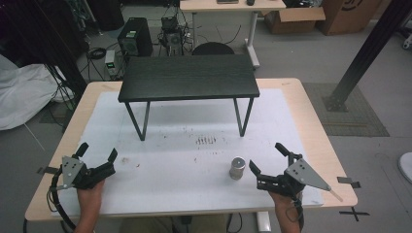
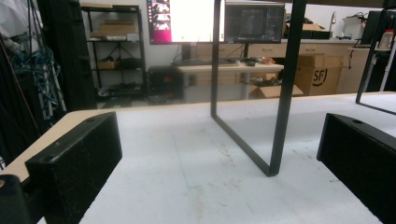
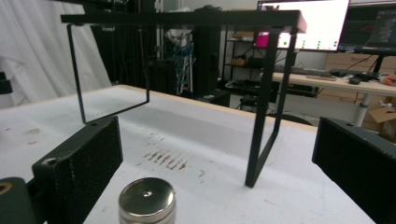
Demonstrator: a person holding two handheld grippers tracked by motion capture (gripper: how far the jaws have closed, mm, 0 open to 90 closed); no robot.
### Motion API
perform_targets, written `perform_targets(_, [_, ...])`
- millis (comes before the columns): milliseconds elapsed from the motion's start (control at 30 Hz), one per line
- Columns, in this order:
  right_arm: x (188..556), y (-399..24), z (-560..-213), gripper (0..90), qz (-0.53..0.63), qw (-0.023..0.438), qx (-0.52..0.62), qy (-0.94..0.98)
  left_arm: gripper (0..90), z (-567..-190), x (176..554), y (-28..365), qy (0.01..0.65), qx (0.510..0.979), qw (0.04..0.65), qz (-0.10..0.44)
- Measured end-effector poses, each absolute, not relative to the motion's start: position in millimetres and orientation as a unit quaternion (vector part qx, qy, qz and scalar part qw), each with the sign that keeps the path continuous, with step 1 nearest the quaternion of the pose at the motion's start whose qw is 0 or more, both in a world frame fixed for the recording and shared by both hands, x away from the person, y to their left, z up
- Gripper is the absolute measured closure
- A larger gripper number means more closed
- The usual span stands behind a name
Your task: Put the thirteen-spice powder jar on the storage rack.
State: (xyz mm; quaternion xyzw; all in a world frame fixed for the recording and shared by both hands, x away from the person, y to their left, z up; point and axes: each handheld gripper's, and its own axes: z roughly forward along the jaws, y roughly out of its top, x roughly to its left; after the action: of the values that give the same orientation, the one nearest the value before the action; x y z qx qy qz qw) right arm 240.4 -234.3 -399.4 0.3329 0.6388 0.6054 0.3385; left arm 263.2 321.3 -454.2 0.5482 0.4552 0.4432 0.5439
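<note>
The weight (image 1: 237,167) stands on the counter (image 1: 194,160), just left of the right gripper (image 1: 266,158). Both grippers, the left gripper (image 1: 98,152) included, have fingers apart. A box (image 2: 317,74) reads "SF".

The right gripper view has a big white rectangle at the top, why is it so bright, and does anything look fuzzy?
In the right gripper view that is a monitor, so bright it washes out to white. The metal cylinder close below looks a bit soft. In the left gripper view another screen glares the same way. The high view is dimmer, and the small black table casts a faint shadow.
</note>
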Motion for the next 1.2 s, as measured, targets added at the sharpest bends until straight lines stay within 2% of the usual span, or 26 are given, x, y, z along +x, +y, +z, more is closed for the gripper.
perform_targets(900, [254.5, -193.5, -429.3, 2.8, 0.551, 0.273, 0.332, 0.715, 0.4, -454.2, 263.2, 321.4, 0.455, 0.547, 0.545, 0.443])
perform_targets(1200, [262.2, -186.5, -438.3, 6.0, 0.534, 0.252, 0.347, 0.729, 0.4, -454.3, 263.1, 321.4, 0.455, 0.547, 0.546, 0.443])
